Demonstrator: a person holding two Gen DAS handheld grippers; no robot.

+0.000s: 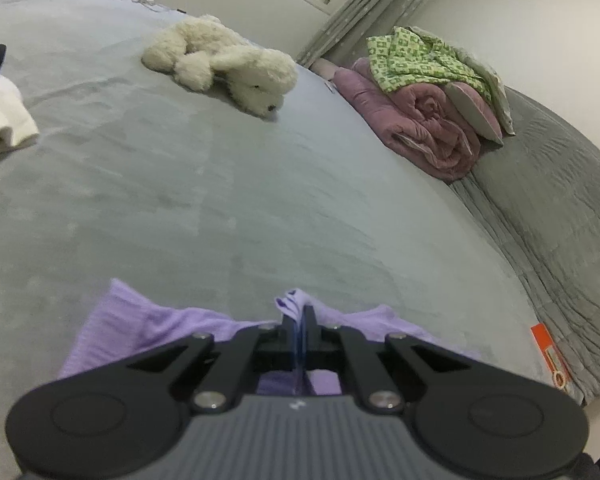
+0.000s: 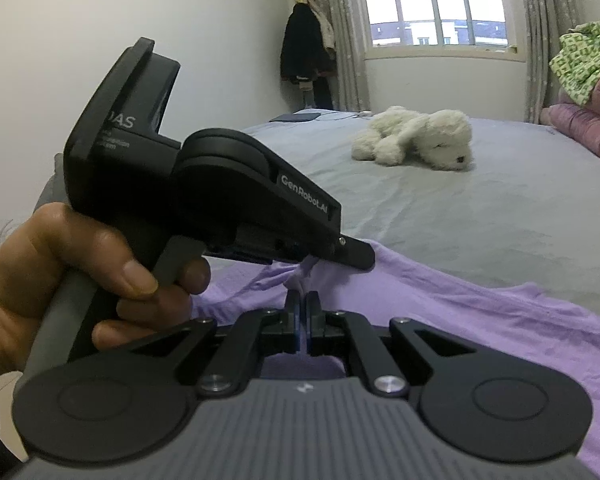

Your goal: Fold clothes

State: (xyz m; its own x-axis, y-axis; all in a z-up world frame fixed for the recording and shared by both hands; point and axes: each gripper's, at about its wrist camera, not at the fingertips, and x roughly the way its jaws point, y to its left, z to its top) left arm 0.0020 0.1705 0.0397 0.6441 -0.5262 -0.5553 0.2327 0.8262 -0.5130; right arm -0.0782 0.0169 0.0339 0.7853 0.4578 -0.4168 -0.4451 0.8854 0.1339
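Note:
A purple garment [image 2: 480, 312] lies spread on the grey bed [image 2: 500, 216], near its front. My left gripper [image 1: 299, 312] is shut on a bunched edge of the purple garment [image 1: 148, 320]. In the right wrist view the left gripper [image 2: 356, 258] comes in from the left, held by a hand [image 2: 60, 280], with its tip pinching cloth. Just below it my right gripper [image 2: 303, 300] is shut on the same garment's edge. The two grips sit close together. Cloth under both tools is hidden.
A white plush dog [image 1: 228, 60] lies mid-bed. A rolled pink quilt [image 1: 420, 120] with a green patterned cloth [image 1: 420, 60] sits at the bed's right. White folded cloth [image 1: 0, 116] lies at the left. An orange tag [image 1: 548, 356] is at the bed edge. A dark coat [image 2: 304, 52] hangs beside the window.

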